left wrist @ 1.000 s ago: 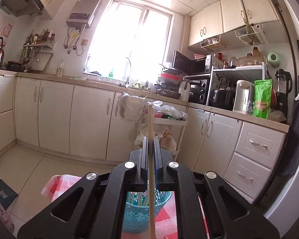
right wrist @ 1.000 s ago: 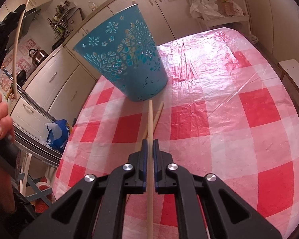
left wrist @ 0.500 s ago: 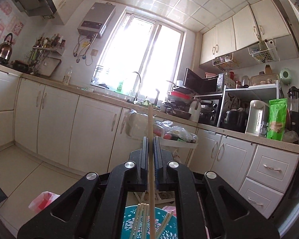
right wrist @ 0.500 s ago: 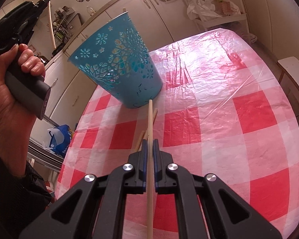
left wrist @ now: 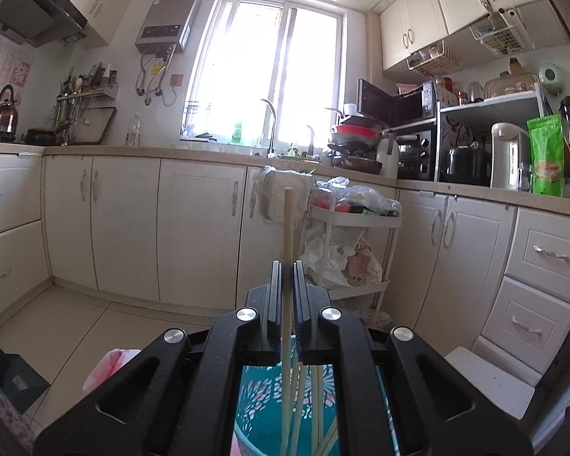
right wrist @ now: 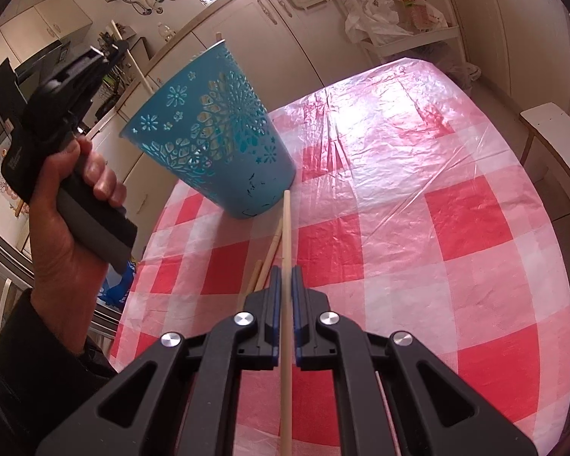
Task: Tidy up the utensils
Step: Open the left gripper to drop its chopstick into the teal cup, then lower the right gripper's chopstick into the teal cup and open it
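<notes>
My left gripper point(left wrist: 287, 266) is shut on a wooden chopstick point(left wrist: 288, 228) held upright over the blue cut-out basket point(left wrist: 315, 402), which holds several chopsticks. In the right wrist view the left gripper point(right wrist: 106, 53) stands above the basket point(right wrist: 216, 133) at the left. My right gripper point(right wrist: 285, 271) is shut on another wooden chopstick point(right wrist: 286, 235), held low over the red-checked table point(right wrist: 437, 209) and pointing at the basket's base. Two more chopsticks point(right wrist: 269, 250) lie on the cloth just left of it.
Kitchen cabinets point(left wrist: 193, 228) and a white trolley with bags point(left wrist: 345, 250) stand beyond the table. A white stool point(right wrist: 551, 125) is at the table's right edge. A blue bag point(right wrist: 121, 285) lies on the floor to the left.
My left gripper has moved in over the basket and lowered its chopstick toward the opening. My right gripper has crept slightly toward the basket with its chopstick.
</notes>
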A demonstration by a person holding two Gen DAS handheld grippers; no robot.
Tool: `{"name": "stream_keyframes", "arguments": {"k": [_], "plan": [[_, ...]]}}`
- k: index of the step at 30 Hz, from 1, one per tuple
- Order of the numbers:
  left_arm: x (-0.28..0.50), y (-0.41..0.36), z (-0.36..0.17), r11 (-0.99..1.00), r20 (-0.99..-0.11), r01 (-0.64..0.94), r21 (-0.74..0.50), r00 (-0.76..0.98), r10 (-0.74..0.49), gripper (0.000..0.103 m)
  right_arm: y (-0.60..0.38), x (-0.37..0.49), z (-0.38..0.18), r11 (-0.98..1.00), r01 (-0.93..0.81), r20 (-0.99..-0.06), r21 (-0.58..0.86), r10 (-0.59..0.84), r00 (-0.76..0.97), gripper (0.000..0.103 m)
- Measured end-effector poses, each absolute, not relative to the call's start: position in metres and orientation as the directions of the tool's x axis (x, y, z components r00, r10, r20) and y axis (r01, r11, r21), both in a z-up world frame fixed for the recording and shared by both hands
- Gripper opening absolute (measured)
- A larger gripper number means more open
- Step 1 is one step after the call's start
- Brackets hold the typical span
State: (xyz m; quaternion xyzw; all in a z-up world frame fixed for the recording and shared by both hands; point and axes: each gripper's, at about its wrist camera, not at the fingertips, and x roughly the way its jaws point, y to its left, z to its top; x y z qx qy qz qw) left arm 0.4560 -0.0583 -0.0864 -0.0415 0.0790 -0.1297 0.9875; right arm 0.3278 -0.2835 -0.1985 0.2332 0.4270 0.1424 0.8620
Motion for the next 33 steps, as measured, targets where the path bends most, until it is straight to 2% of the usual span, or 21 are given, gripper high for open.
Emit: {"name": "stream_keyframes", "arguments": {"k": [3, 8, 11, 13, 19, 23, 26, 29, 33], "plan": [[0.446, -0.055, -0.091, 0.965, -0.181, 0.250, -0.081, 0.948, -0.261, 0.007, -0.286, 0.327, -0.190, 0.846, -0.042, -0.649, 0.532, 0.439, 0.621, 0.006], [0.424, -0.043, -0.086, 0.965, -0.212, 0.241, -0.105, 0.942, -0.259, 0.017, -0.291, 0.323, -0.175, 0.826, -0.039, -0.596, 0.562, 0.436, 0.674, 0.006], [0.406, -0.031, -0.077, 0.964, -0.235, 0.218, -0.154, 0.939, -0.250, 0.033, -0.294, 0.319, -0.160, 0.816, -0.057, -0.538, 0.575, 0.430, 0.725, 0.006], [0.390, -0.022, -0.073, 0.961, -0.246, 0.198, -0.195, 0.938, -0.244, 0.047, -0.294, 0.315, -0.145, 0.810, -0.084, -0.482, 0.581, 0.425, 0.767, 0.006], [0.353, -0.008, -0.071, 0.962, -0.246, 0.155, -0.224, 0.946, -0.209, 0.070, -0.289, 0.320, -0.081, 0.804, -0.180, -0.268, 0.566, 0.387, 0.883, 0.006], [0.351, -0.007, -0.069, 0.971, -0.248, 0.164, -0.171, 0.947, -0.203, 0.073, -0.282, 0.358, -0.040, 0.810, -0.226, -0.151, 0.540, 0.358, 0.921, 0.006], [0.355, 0.003, -0.069, 0.968, -0.255, 0.157, -0.194, 0.945, -0.204, 0.075, -0.271, 0.394, -0.022, 0.810, -0.246, -0.094, 0.533, 0.345, 0.934, 0.006], [0.361, 0.015, -0.071, 0.965, -0.279, 0.136, -0.226, 0.940, -0.198, 0.076, -0.258, 0.425, -0.017, 0.814, -0.253, -0.079, 0.522, 0.342, 0.936, 0.006], [0.365, 0.027, -0.071, 0.962, -0.279, 0.110, -0.249, 0.943, -0.180, 0.076, -0.240, 0.461, -0.026, 0.841, -0.207, -0.123, 0.499, 0.306, 0.944, 0.006]]}}
